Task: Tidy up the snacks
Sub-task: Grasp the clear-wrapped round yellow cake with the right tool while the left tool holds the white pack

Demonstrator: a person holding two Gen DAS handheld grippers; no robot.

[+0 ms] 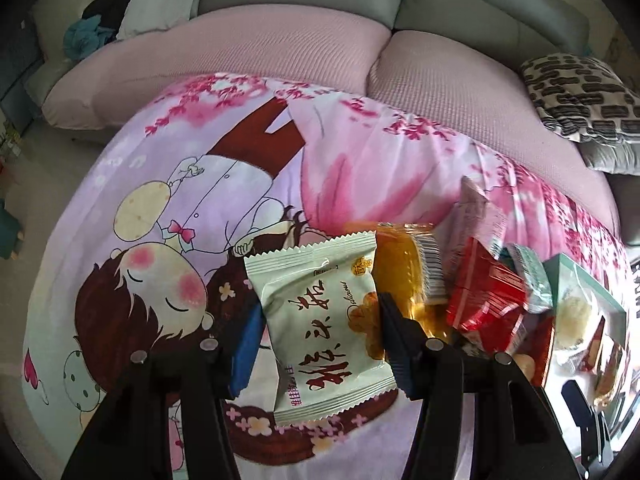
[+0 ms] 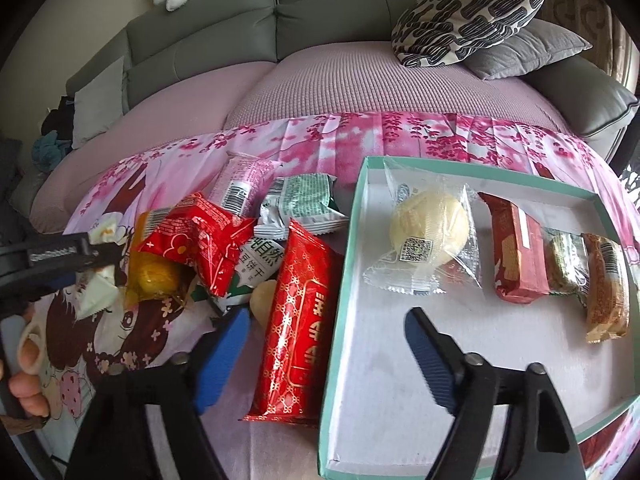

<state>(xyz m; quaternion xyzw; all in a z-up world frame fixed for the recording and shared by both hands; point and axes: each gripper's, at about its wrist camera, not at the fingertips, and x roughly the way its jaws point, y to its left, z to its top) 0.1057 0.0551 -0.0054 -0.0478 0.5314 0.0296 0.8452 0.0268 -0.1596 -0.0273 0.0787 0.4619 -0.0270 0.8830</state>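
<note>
In the left wrist view, the left gripper (image 1: 320, 328) has a pale green packet (image 1: 320, 328) pinched between its two fingers. The packet hangs a little tilted above the cartoon cloth (image 1: 160, 208). To the right of it lies a heap of snacks: an orange packet (image 1: 404, 268), a red packet (image 1: 488, 300) and a pink packet (image 1: 476, 216). At the far right edge is the green box (image 1: 576, 276) with a round cake (image 1: 574, 310) inside. Behind the cloth is a pink cushion (image 1: 280, 44).

In the right wrist view, the right gripper (image 2: 324, 344) has its fingers apart, with nothing pinched. No earlier picture is given. One finger is over the cloth (image 2: 304, 140) and the other is over the white floor of the box (image 2: 344, 276). A long red packet (image 2: 296, 320) lies on the cloth between the fingers, just beside the box wall. In the box are the round cake (image 2: 430, 224) in clear wrap, a brown packet (image 2: 516, 248), a small green one (image 2: 564, 260) and a tan one (image 2: 606, 288), side by side. Left of the box is the heap: a crumpled red packet (image 2: 196, 236), the orange packet (image 2: 154, 268), a white and green packet (image 2: 300, 200) and the pink packet (image 2: 244, 184). At the far left, the left gripper (image 2: 92, 264) holds its pale packet (image 2: 96, 292), and a hand (image 2: 28, 368) shows below it.
</note>
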